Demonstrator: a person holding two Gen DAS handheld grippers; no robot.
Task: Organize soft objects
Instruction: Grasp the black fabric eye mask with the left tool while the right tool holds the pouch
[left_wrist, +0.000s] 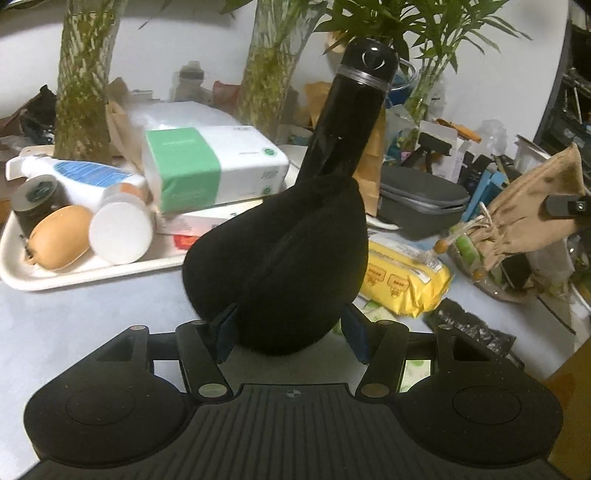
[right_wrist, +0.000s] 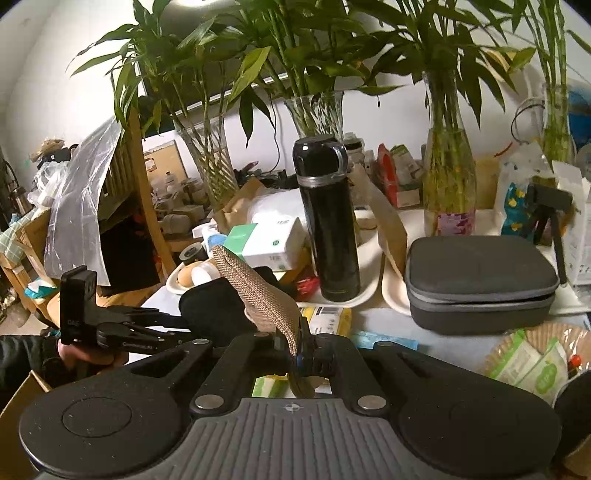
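Glass vases of green bamboo stand against a white wall behind a cluttered pale bench, and the tall black insulated flask near the middle serves as the landmark. Far left of the flask sits a cream plastic tray carrying a tan egg-shaped case, a white-capped jar lying on its side and a white spray bottle, evidently parked there to keep small items together. Between tray and flask rests a green-and-white soft tissue pack. Directly in front of the flask hangs a rounded black plush cushion, one of the soft things to be sorted; the left hand-held gripper has its blue-padded jaws on either side of the cushion's lower end, the left pad pressing into the plush and the right pad close beside it, so it looks clamped, lightly. Just right of the flask's base lies a yellow soft wipes packet, and behind it a grey zipped hard case. Farther right, a tan woven drawstring pouch is held up off the bench: the right hand-held gripper has its jaws together on the pouch's edge, probably lifting it so the mouth stays reachable. I judge the cushion is headed for that pouch, though its opening cannot be seen.
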